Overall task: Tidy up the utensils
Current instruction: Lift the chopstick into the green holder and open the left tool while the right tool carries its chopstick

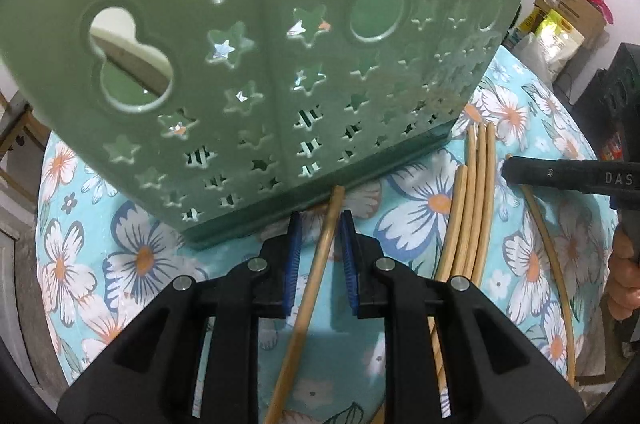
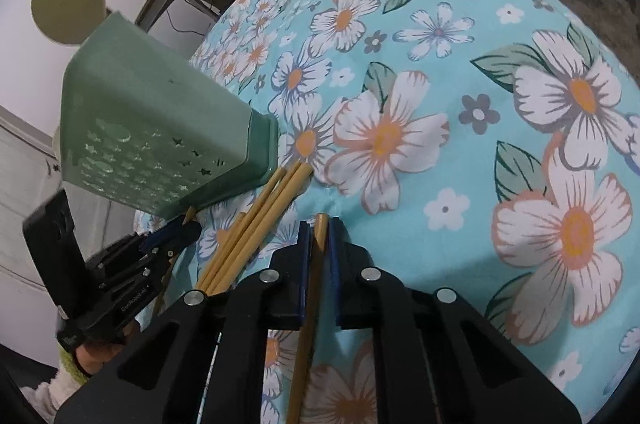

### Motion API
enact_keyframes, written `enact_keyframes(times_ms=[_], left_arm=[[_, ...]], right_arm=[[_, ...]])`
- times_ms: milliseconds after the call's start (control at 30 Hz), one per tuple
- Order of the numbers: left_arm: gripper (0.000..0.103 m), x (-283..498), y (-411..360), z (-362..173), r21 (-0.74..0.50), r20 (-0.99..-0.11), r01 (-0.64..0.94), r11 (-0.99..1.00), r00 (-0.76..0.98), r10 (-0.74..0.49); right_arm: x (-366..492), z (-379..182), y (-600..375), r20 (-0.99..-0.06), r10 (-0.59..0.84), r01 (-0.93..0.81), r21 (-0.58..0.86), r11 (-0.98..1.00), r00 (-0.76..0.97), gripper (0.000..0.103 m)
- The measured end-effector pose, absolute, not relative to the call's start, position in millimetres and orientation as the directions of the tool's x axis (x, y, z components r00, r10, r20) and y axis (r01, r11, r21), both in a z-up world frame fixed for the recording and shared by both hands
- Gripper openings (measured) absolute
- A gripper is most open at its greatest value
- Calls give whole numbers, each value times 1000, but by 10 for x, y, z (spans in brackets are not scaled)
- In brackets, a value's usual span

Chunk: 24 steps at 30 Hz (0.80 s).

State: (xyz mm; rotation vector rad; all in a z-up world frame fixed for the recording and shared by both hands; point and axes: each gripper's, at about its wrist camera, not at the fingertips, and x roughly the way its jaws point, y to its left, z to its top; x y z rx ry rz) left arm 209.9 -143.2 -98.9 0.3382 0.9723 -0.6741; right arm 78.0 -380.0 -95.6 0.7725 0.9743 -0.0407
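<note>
Two tongs, one chopstick apiece.
Right tongs (image 2: 319,224) pinch a chopstick (image 2: 308,304); left tongs (image 1: 320,224) stand narrow around another chopstick (image 1: 316,272) beside the green holder (image 1: 256,64).

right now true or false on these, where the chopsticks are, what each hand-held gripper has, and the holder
1. The right hand-held gripper is shut on a chopstick. True.
2. The green holder stands on a bare wooden table. False: it stands on a floral tablecloth.
3. A chopstick lies between the left hand-held gripper's blue pads. True.
4. All chopsticks are already inside the holder. False: a bundle of loose chopsticks lies on the cloth beside it.
5. The holder's walls are solid with no holes. False: they have star cut-outs.
</note>
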Motion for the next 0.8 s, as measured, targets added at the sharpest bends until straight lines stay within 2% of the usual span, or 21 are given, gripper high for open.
enact_keyframes(times_ms=[100, 300, 533, 800], left_arm=[[8, 1990, -1401, -960, -19, -839, 655, 756, 401, -368], [5, 1791, -1265, -573, -72, -807, 645, 760, 410, -425], [5, 1581, -877, 345, -177, -680, 626, 760, 480, -554], [5, 1449, -598, 1180, -208, -525, 640, 740, 565, -636]], right_arm=[[738, -968, -3840, -735, 323, 359, 604, 712, 596, 8], [624, -773, -3916, -669, 352, 312, 663, 680, 654, 7], [497, -139, -4016, -577, 322, 201, 663, 721, 750, 7], [332, 476, -3999, -502, 245, 122, 591, 798, 830, 7]])
